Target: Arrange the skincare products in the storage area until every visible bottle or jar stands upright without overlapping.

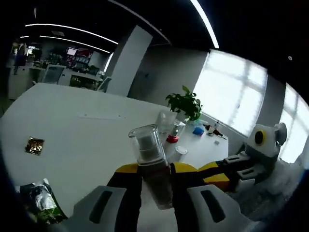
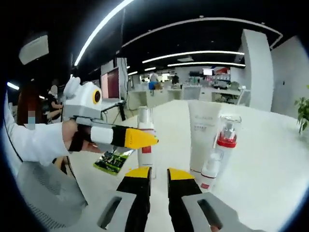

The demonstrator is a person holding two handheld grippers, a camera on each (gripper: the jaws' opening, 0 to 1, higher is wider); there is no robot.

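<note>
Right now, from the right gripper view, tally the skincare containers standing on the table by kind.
Tubes: 1, the white tube
Pump bottles: 1, the clear-capped pump bottle
Plain bottles: 2, the slim bottle and the small white bottle
Total: 4

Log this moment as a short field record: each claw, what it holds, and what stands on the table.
left claw: shut on clear-capped pump bottle, held above the white table
right claw: jaws close together, holding nothing
standing upright: white tube, red-collared pump bottle, slim white bottle
also on table: potted plant, gold sachet
</note>
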